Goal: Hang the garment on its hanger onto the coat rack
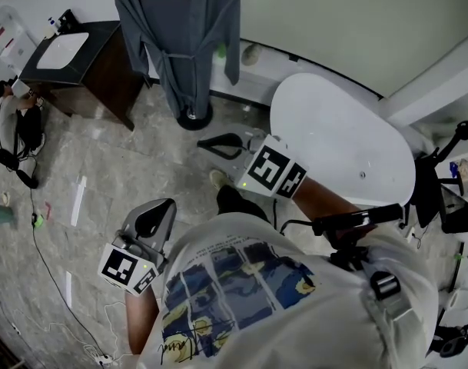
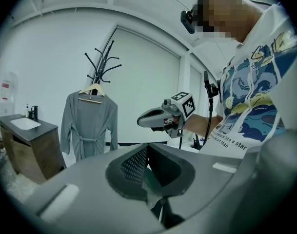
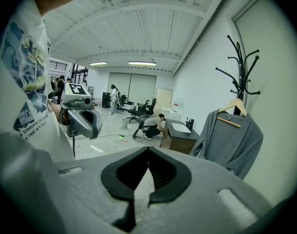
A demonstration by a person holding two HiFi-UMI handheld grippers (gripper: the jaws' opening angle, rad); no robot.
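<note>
A pale marbled floor (image 1: pixel 103 167) is seen from above in the head view, and a white oval bathtub (image 1: pixel 341 144) is set on it at 2 o'clock of the picture. The 5 to 6 o'clock part is filled by the person's printed white shirt (image 1: pixel 241 290). A black coat rack (image 1: pixel 195 118) is stood close to the wall at 11 to 12 o'clock, and a grey garment (image 1: pixel 184 37) is already hung on it, its belt tied at the waist. A dark cabinet (image 1: pixel 87 75) with a white sink (image 1: pixel 62 50) let into its top is placed at 10 o'clock, just beside the garment on that garment's 9 o'clock side. The left gripper (image 1: pixel 163 206) is held at 7 o'clock, well apart from the rack, and is pointed toward 12 to 1 o'clock; in the left gripper view its fingers are seen brought together, with nothing caught between them. The right gripper (image 1: pixel 207 141) is held near the middle of the head view, between the bathtub and the foot of the rack, and is pointed toward 9 o'clock; its fingers are closed tip to tip and nothing is gripped. Neither gripper is touching the garment. The garment's wooden hanger (image 2: pixel 92 95) is seen hooked on the rack below the upper prongs.
</note>
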